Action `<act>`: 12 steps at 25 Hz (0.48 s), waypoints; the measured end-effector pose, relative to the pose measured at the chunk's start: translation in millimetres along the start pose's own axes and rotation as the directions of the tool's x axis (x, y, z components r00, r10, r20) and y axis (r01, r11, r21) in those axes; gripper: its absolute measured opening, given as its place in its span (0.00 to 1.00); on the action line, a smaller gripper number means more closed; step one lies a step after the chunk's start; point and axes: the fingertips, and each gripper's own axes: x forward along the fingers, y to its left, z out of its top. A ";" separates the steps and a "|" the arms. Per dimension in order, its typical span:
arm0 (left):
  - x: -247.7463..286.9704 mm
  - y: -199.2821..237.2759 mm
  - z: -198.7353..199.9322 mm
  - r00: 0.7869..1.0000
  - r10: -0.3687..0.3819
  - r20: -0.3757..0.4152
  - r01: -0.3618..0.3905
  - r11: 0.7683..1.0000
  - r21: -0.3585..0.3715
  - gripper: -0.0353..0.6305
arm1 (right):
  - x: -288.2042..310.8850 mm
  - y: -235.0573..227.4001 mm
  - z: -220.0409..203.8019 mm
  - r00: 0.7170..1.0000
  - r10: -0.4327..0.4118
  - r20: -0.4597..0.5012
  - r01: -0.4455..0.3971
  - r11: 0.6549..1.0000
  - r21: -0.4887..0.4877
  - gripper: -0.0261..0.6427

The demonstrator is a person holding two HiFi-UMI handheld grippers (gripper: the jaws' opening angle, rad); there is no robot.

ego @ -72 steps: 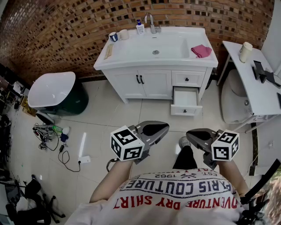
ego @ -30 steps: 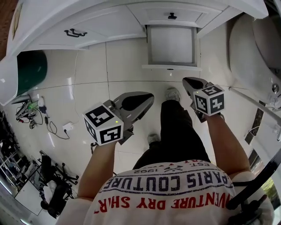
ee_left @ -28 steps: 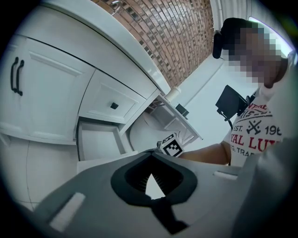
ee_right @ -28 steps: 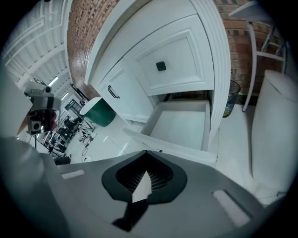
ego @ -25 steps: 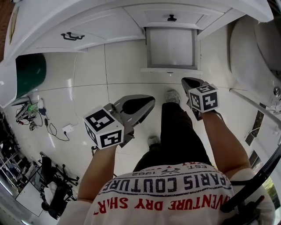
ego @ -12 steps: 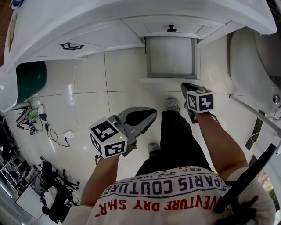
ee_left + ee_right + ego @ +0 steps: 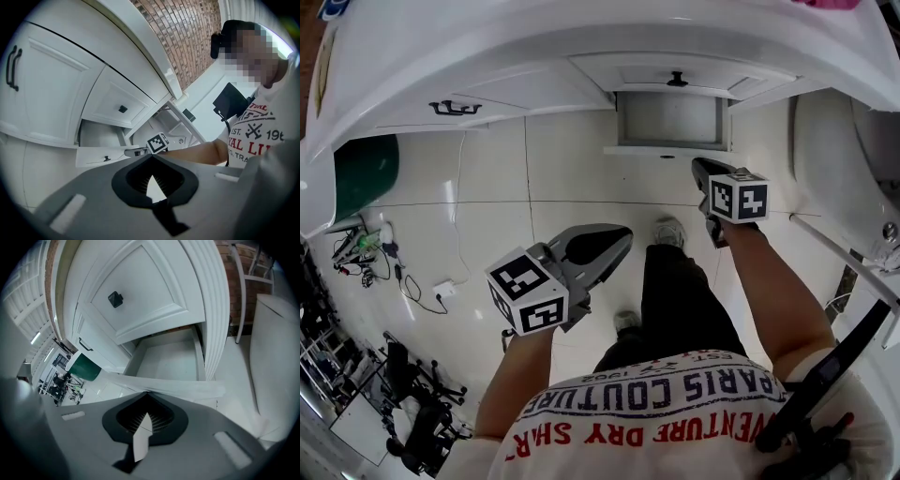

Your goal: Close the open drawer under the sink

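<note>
The white drawer (image 7: 667, 120) under the sink stands pulled out, empty inside (image 7: 169, 361), below a closed upper drawer with a black knob (image 7: 115, 298). Its front panel (image 7: 667, 150) carries a small dark knob (image 7: 107, 158). My right gripper (image 7: 701, 169) is shut and empty, with its tips (image 7: 147, 393) right at the top edge of the front panel (image 7: 187, 389), near its right end; contact cannot be told. My left gripper (image 7: 617, 234) hangs further back over the floor tiles, shut (image 7: 152, 155) on nothing and pointing toward the drawer.
Cabinet doors with black handles (image 7: 455, 108) lie left of the drawer. The vanity top (image 7: 581, 37) overhangs everything. A green tub (image 7: 356, 178) and floor cables (image 7: 441, 286) are at the left, a white fixture (image 7: 853, 178) at the right. The person's shoe (image 7: 668, 231) is below the drawer.
The right gripper has moved forward from over the floor up to the drawer's front panel. The view has shifted closer to the vanity, and less of the drawer shows. The left gripper has barely moved.
</note>
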 end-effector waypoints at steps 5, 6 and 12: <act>2.1 11.6 15.1 1.000 0.018 0.012 -0.018 1.000 -0.011 0.03 | 8.4 -11.2 34.8 0.999 0.023 0.042 -0.025 0.998 0.057 0.05; 2.9 13.5 18.4 1.000 0.020 0.013 -0.019 1.000 -0.011 0.03 | 9.9 -14.3 42.0 0.999 0.019 0.050 -0.022 0.997 0.067 0.05; 0.5 27.4 26.0 0.999 0.039 0.017 -0.038 0.999 -0.023 0.03 | 21.1 -24.7 82.5 0.992 -0.001 0.123 -0.014 0.993 0.119 0.05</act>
